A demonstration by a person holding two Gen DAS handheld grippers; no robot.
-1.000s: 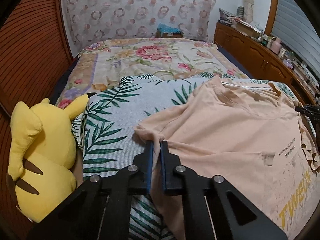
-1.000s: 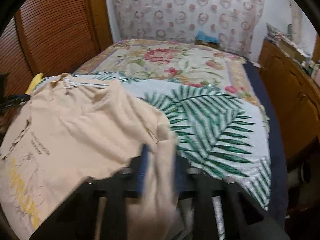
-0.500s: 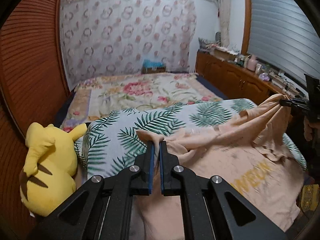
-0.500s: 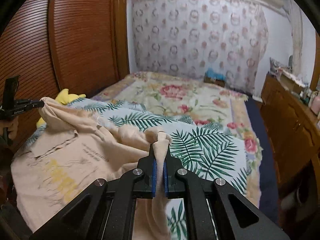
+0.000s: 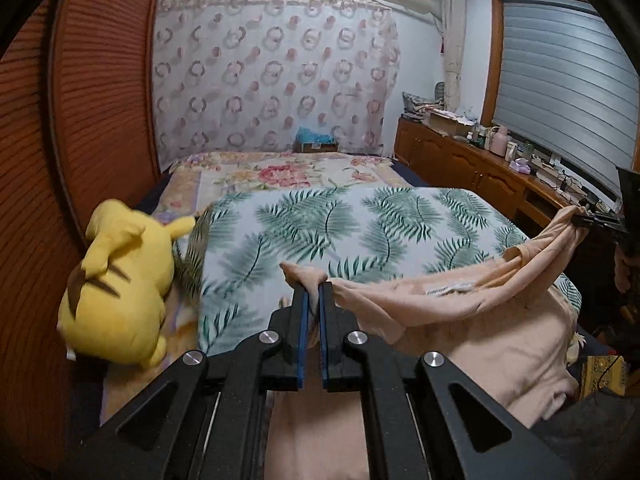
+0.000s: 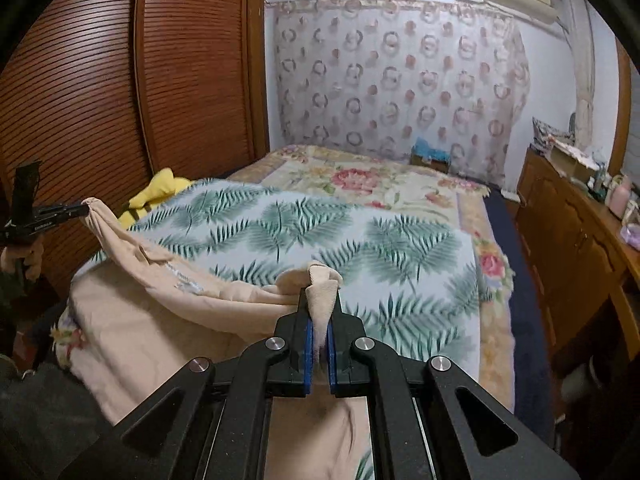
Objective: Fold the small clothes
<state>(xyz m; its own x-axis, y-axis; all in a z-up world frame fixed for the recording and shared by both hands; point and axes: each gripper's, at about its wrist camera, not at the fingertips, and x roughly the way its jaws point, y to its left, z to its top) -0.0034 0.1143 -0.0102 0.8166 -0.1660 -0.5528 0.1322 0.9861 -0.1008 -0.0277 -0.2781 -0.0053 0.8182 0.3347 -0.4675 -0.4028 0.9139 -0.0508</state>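
- Up close, the left gripper (image 5: 313, 289) has its jaws clamped tight on a bunched corner of the peach T-shirt (image 5: 460, 312), a nub of cloth poking out above the fingertips.
- Likewise the right gripper (image 6: 319, 295) is pinched closed on another corner of the same shirt, the fabric folded over its tips.
- Between the two grips the shirt's upper edge sags in a shallow curve, held off the palm-leaf blanket (image 5: 340, 228); the rest of the shirt drapes down over the blanket's near edge.
- Beyond the palm-leaf blanket lies a floral bedspread (image 5: 288, 170), running to the patterned curtain (image 5: 272, 76) on the far wall.
- Just left of the blanket, in the left wrist view, a yellow plush toy (image 5: 116, 288) lies on the bed beside the slatted wooden doors (image 5: 92, 112).
- Right of the blanket, well apart, a wooden sideboard (image 5: 472, 168) carries bottles and clutter under a shuttered window (image 5: 560, 80).
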